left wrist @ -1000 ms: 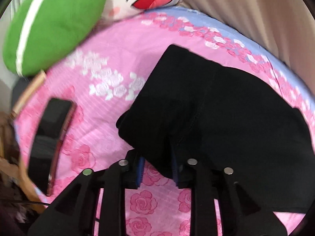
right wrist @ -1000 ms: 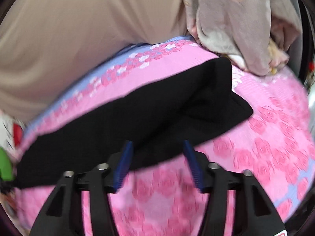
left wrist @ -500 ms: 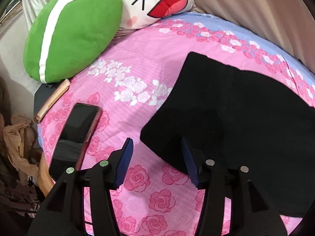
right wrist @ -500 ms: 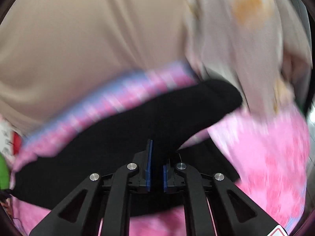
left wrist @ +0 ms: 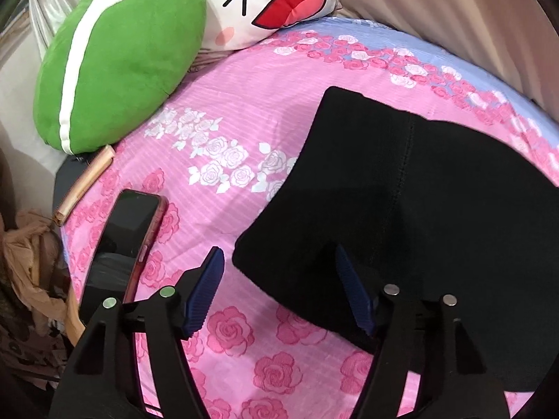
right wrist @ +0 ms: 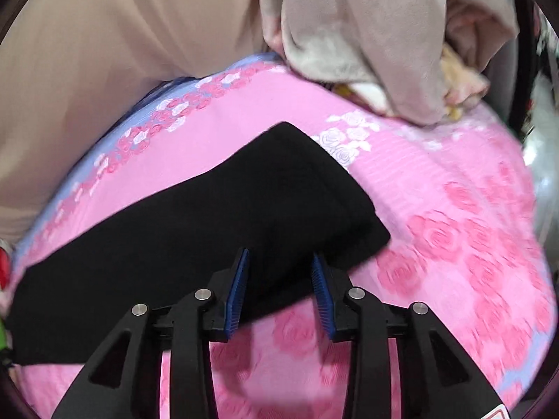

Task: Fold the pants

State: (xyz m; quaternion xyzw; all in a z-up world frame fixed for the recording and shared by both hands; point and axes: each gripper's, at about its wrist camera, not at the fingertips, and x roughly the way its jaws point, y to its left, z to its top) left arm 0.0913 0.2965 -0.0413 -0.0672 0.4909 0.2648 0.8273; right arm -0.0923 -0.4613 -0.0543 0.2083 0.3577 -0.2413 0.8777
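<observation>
The black pants (left wrist: 401,202) lie folded flat on the pink rose-print bed sheet (left wrist: 230,118). In the left wrist view my left gripper (left wrist: 279,279) is open, its jaws wide apart just in front of the pants' near left corner, holding nothing. In the right wrist view the pants (right wrist: 216,223) stretch from the left edge to a folded end at the right. My right gripper (right wrist: 279,279) is open, its blue pads (right wrist: 237,286) on either side of the near edge of the cloth without clamping it.
A phone in a red case (left wrist: 118,244) lies on the sheet left of my left gripper. A green cushion (left wrist: 115,56) and a white face cushion (left wrist: 272,0) sit at the back. A heap of beige clothes (right wrist: 377,35) lies at the far right. A beige curtain (right wrist: 104,35) hangs behind the bed.
My left gripper let go of the pants' corner, opened and drew back. My right gripper shut on the cloth half a second ago and has now opened, with the pants' end laid down flat.
</observation>
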